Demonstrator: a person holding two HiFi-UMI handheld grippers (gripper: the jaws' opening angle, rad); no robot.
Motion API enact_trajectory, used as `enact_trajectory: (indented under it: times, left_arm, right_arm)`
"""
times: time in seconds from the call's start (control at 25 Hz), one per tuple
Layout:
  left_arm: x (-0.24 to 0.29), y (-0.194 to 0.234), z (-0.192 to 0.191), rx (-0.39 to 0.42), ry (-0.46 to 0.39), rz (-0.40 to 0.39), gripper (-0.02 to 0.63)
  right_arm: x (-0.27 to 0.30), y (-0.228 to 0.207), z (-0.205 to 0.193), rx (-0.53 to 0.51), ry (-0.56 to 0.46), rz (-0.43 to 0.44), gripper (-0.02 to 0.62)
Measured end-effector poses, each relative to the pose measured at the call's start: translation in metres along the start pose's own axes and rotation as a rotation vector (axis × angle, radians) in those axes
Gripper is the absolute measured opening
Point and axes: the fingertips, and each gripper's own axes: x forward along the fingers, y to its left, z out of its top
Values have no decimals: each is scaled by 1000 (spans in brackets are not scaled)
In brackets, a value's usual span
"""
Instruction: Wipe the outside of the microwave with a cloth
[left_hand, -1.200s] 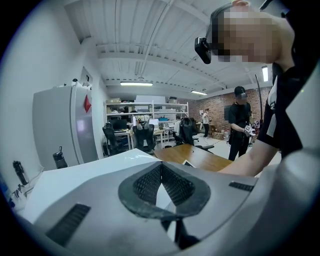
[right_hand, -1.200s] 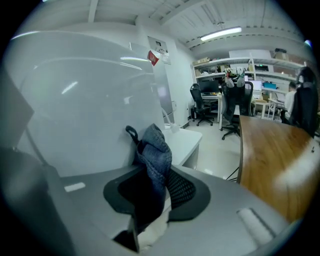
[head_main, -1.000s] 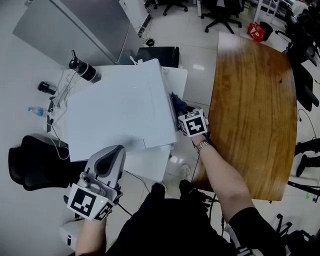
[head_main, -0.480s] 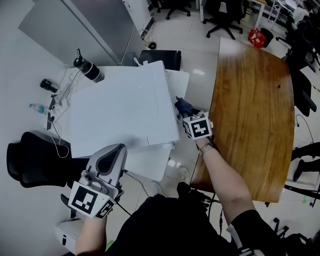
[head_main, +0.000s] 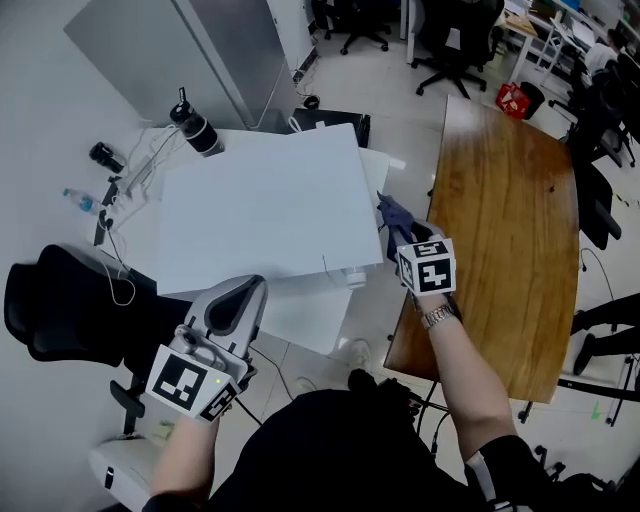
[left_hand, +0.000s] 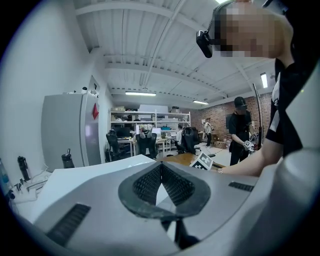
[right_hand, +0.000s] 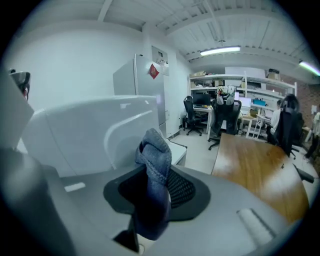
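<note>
The white microwave (head_main: 260, 210) fills the middle of the head view, seen from above on a white table (head_main: 300, 320). My right gripper (head_main: 405, 240) is at the microwave's right side, near its top edge, shut on a bunched blue cloth (head_main: 395, 215). In the right gripper view the cloth (right_hand: 155, 165) sticks up from between the jaws, with the microwave's side (right_hand: 85, 135) just to the left. My left gripper (head_main: 243, 292) hovers by the microwave's near left corner, shut and holding nothing; its pads (left_hand: 161, 167) meet in the left gripper view.
A brown wooden table (head_main: 510, 220) lies close on the right. A black bottle (head_main: 197, 130), cables and a small water bottle (head_main: 80, 200) sit left of and behind the microwave. A grey cabinet (head_main: 190, 50) stands behind, a black chair (head_main: 60, 310) at left. A person (left_hand: 240, 130) stands far off.
My right gripper has risen with the cloth along the microwave's right side, toward its top edge. The left gripper has shifted a little toward the microwave and stayed shut.
</note>
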Motion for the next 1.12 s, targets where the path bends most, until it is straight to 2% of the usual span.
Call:
enact_trajectory:
  times: [0.36, 0.56, 0.72, 0.84, 1.12]
  left_arm:
    - [-61, 18, -18, -26, -40, 1, 5]
    - [-96, 26, -27, -40, -64, 5, 5]
    - [-128, 36, -36, -45, -73, 20, 5]
    - [-152, 44, -42, -51, -76, 43, 5]
    - [-206, 63, -56, -63, -78, 101, 5]
  right_arm:
    - [-104, 31, 59, -33, -182, -107, 106]
    - [-165, 76, 94, -85, -302, -119, 106]
    - [-195, 131, 107, -113, -372, -70, 106]
    - [-202, 180, 110, -137, -400, 1, 106]
    - [-186, 296, 94, -187, -392, 196, 106]
